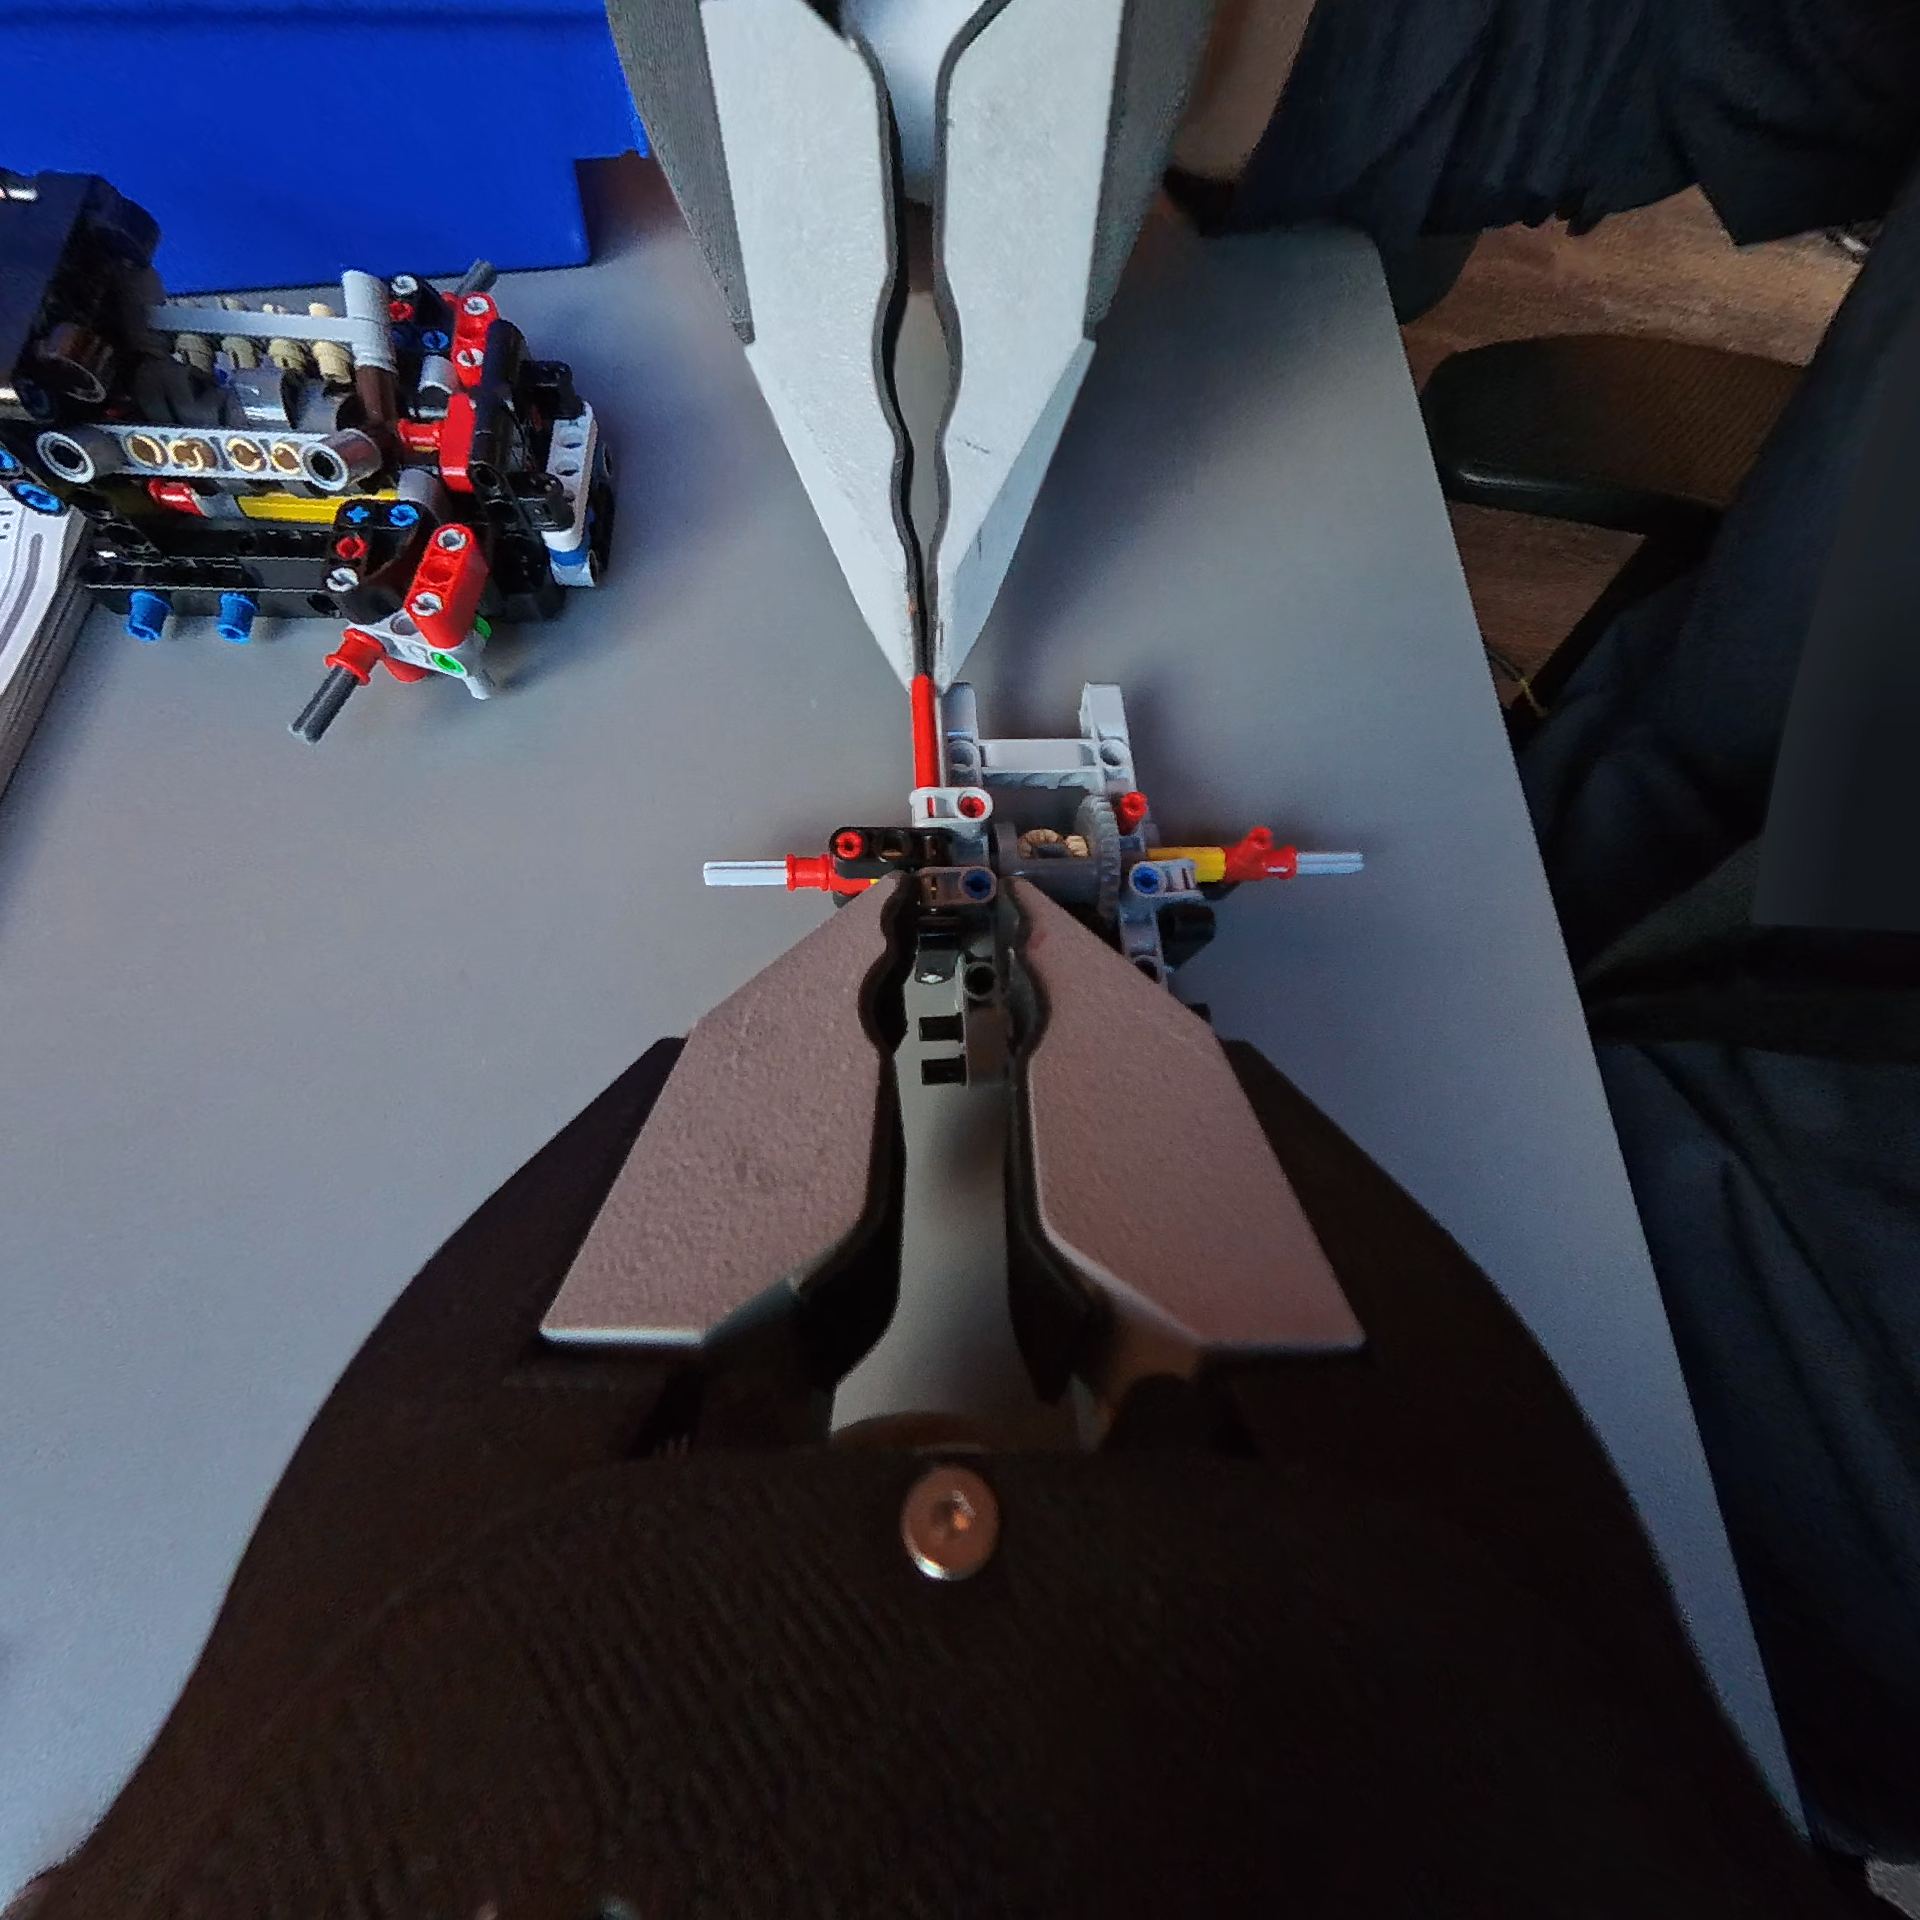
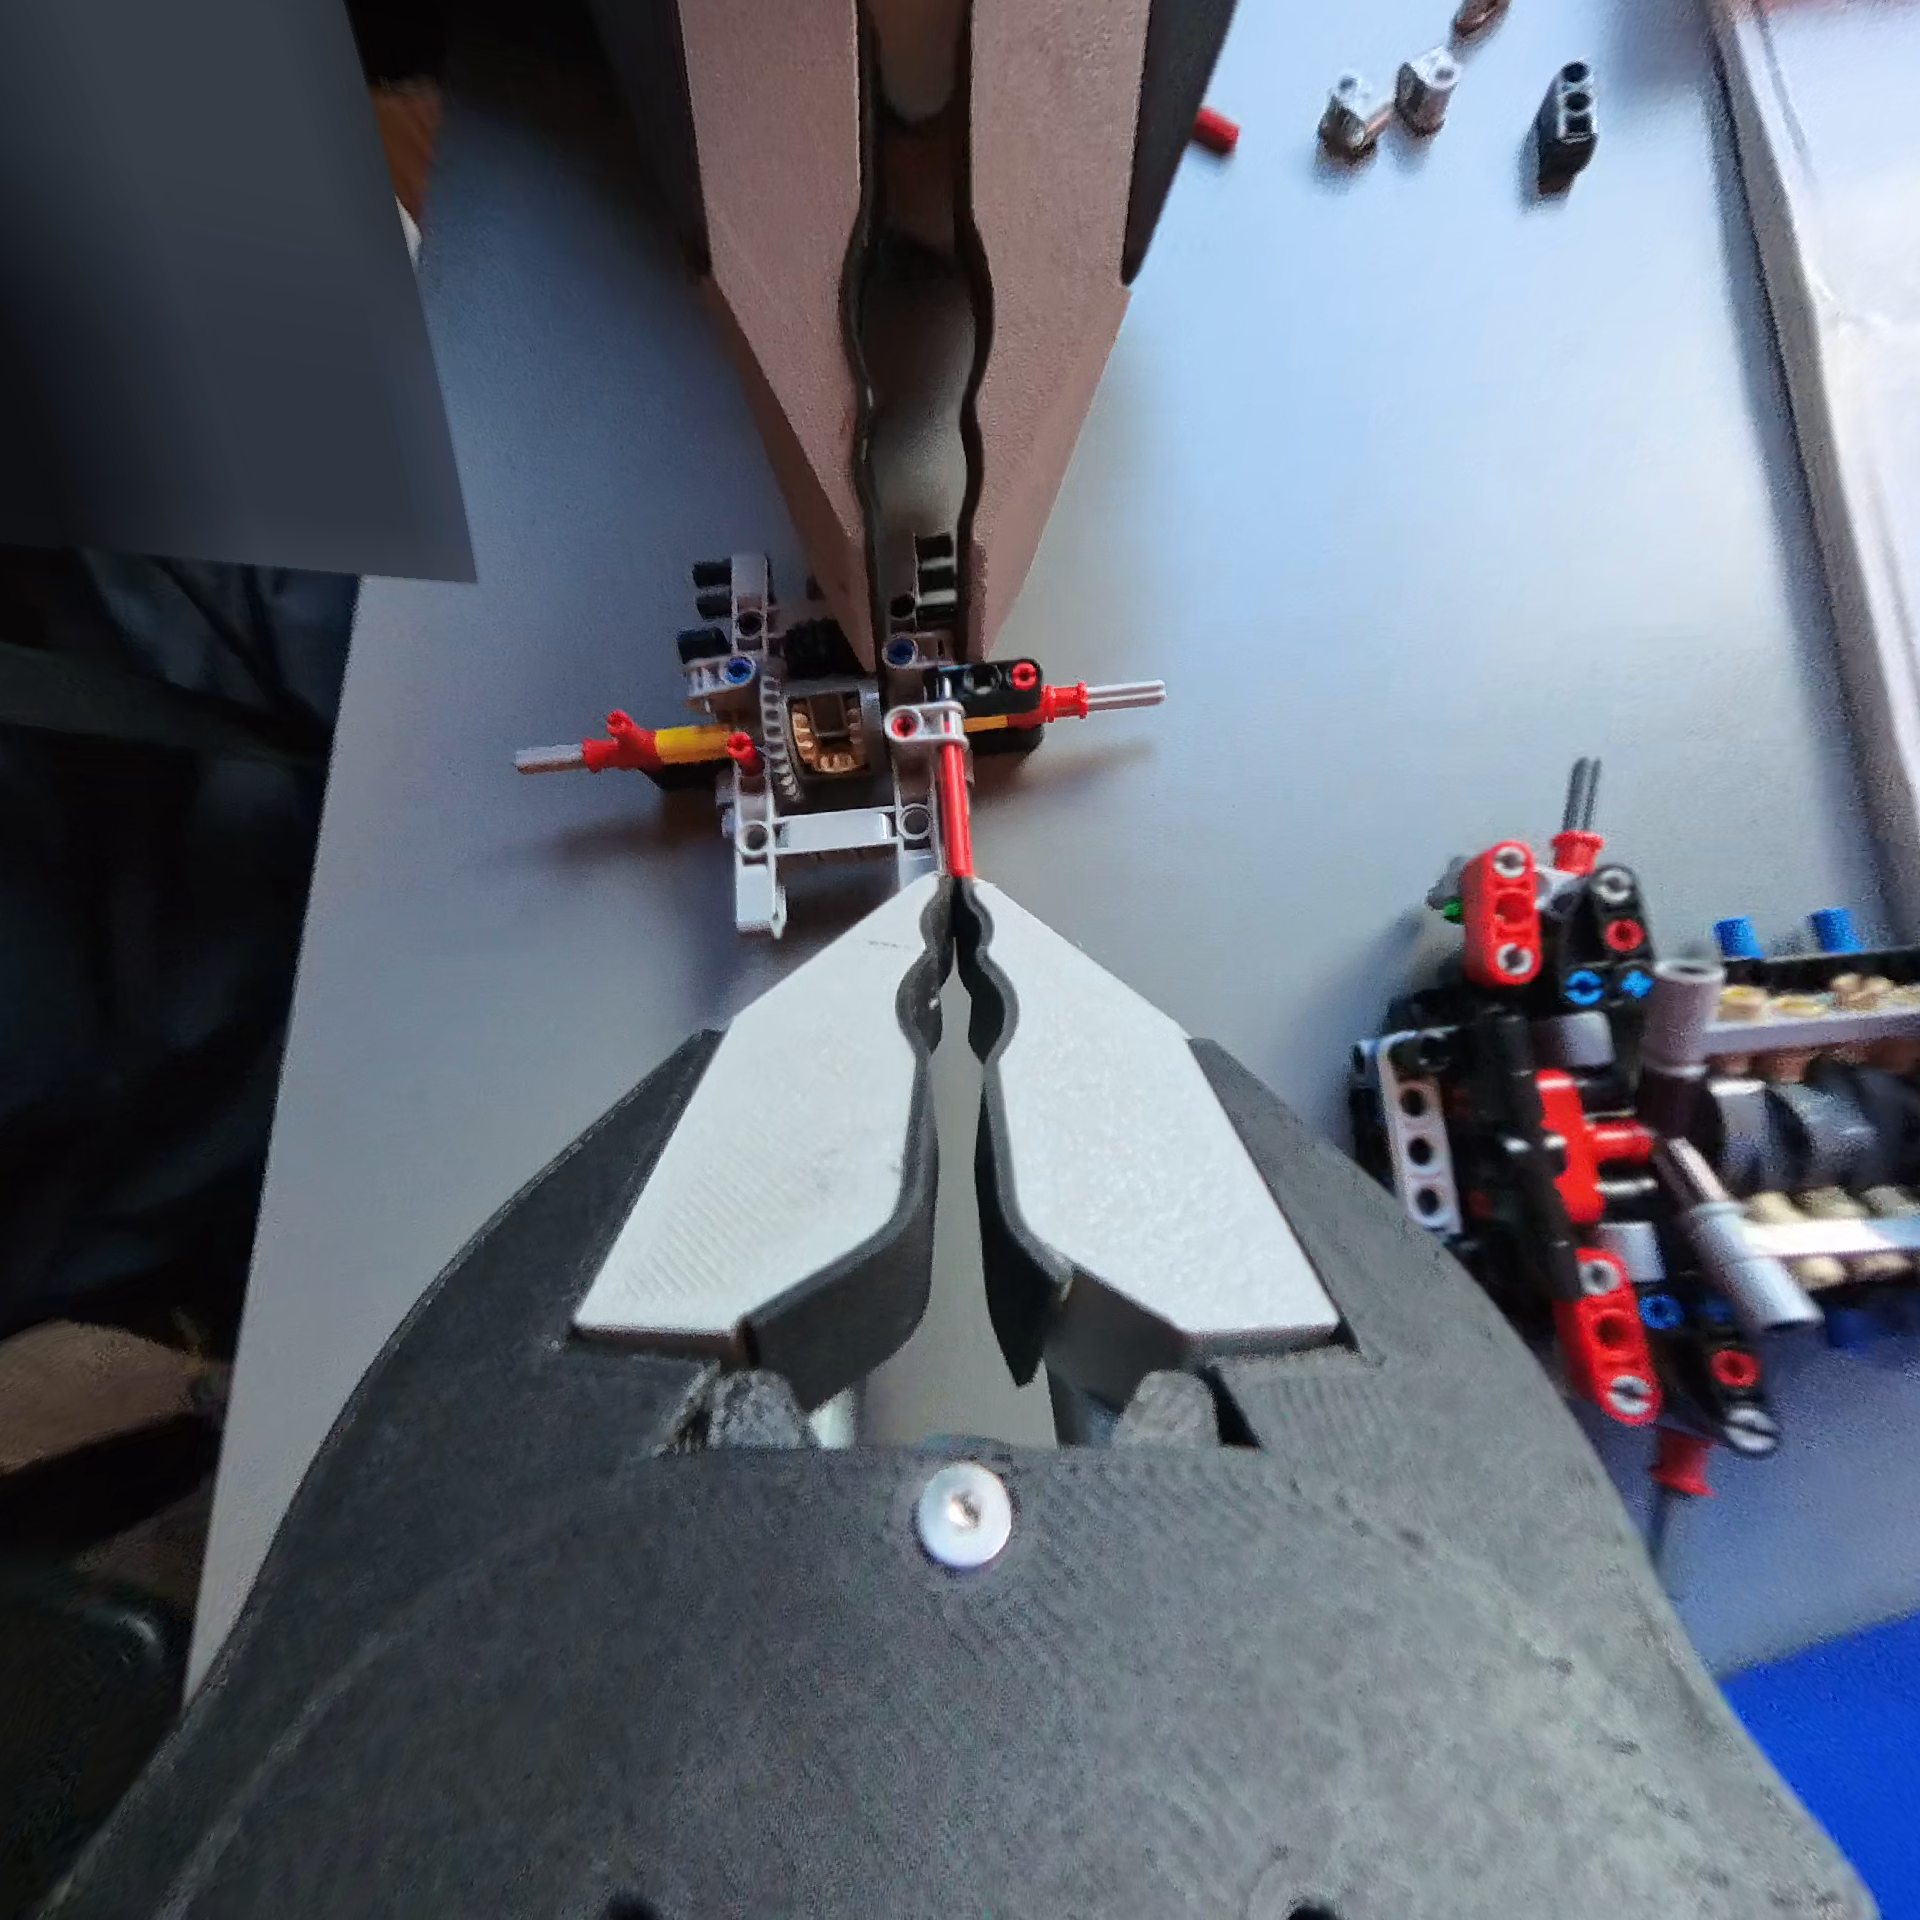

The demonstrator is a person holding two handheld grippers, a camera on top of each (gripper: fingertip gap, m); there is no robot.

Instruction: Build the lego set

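Grey, matte tabletop (image 1: 416,987) carries a small axle assembly (image 1: 1049,831) of studless plastic beams, gears and cross-section rods. From the near side, the left gripper (image 1: 951,883) has its brown textured fingers narrowly set and pressed on the assembly's dark beam, seemingly to steady it. Opposite, the right gripper (image 2: 958,883) pinches a thin red axle (image 2: 954,810) whose far end sits in a grey connector. A larger, denser model (image 1: 312,468) sits well apart.

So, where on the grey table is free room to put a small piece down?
Bare table lies between the small axle assembly and the big model. Another patch sits below the loose parts. It is crowded where both tongs meet.
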